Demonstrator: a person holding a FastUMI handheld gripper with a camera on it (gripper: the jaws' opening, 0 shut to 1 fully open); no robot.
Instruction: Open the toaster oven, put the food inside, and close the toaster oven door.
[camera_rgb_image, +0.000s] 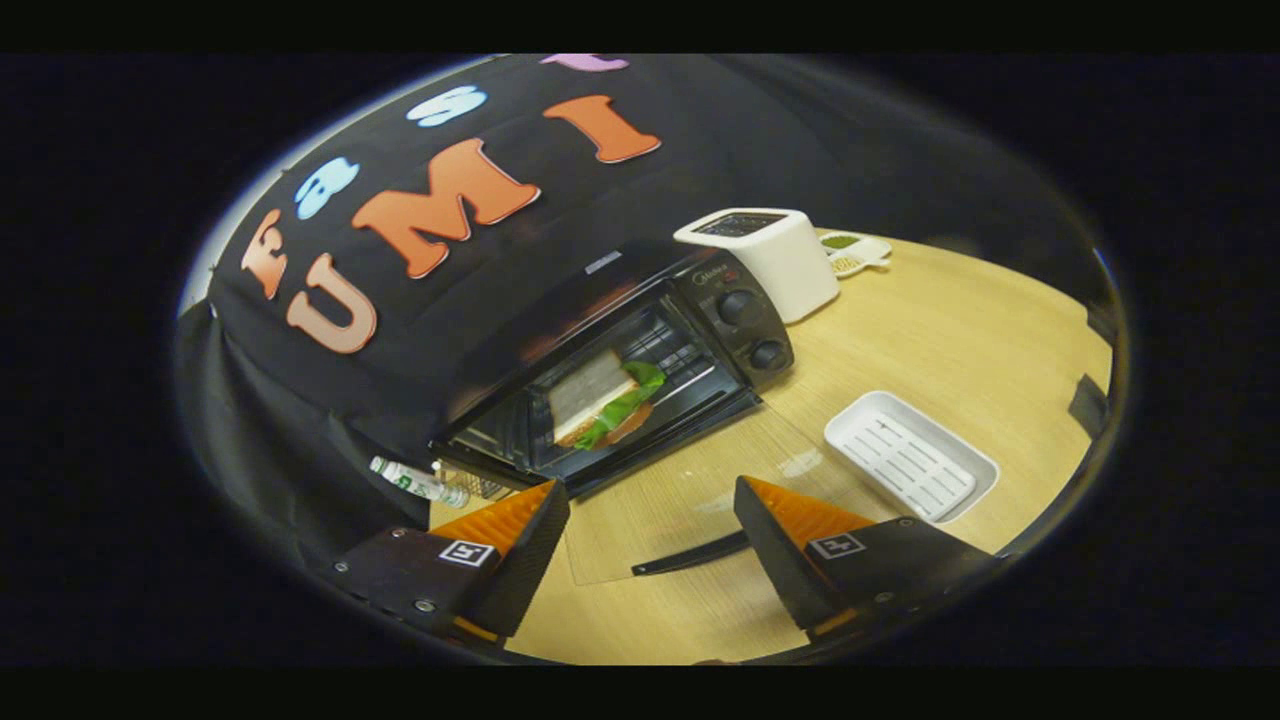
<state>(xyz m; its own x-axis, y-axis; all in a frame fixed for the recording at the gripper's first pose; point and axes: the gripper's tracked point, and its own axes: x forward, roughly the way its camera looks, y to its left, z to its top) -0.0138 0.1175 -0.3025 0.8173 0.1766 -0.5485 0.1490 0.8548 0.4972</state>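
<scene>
Wooden tabletop (950, 330) holds the toaster oven (640, 350), door (680, 490) down, sandwich (600, 400) inside; before it, the gripper (650, 530) gapes wide, empty, so closing remains.

Toaster oven (640, 370): black, boxy countertop unit, sitting on the wooden table (960, 340) with its back against the booth's cloth wall. Two round knobs (752, 330) are lining its control panel, one above the other. Door (665, 500): glass, lying fully dropped open and flat toward the table, its dark handle (690, 555) showing along the front edge. Sandwich (605, 400): sliced bread with green lettuce and a brown filling poking out one side, resting inside the oven cavity on the wire rack, tilted slightly, well beyond the door.
</scene>
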